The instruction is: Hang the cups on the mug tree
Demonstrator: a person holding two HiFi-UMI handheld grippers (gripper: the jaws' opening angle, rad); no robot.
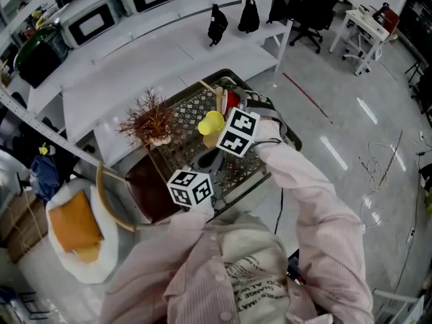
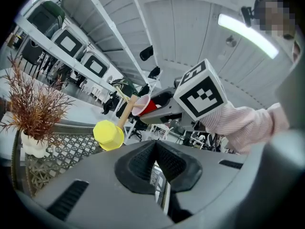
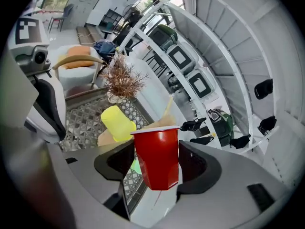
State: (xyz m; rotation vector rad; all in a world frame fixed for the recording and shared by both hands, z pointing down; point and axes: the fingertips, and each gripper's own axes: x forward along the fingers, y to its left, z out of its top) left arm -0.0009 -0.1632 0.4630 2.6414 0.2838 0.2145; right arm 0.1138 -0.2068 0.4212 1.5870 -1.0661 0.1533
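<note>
While my R claw (image 3: 157,165) pinches the red cup (image 3: 158,154) by its sides, entries run by the mug tree (image 2: 127,110):
1. Red cup: just beside the tree's post, mouth twd it; can't tell if touching.
2. Yellow cup (image 2: 109,135): on the tree, low, tilted.
3. My L claw (image 2: 155,165): pressed together, empty, near the tree's base.
4. Dried plant (image 1: 150,119), white pot: left of the tree, same mesh table (image 1: 189,110).

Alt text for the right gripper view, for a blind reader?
The right claw grips a red cup between its jaws. Beyond it a yellow cup hangs on the mug tree, above a metal lattice tabletop with a dried plant.
</note>
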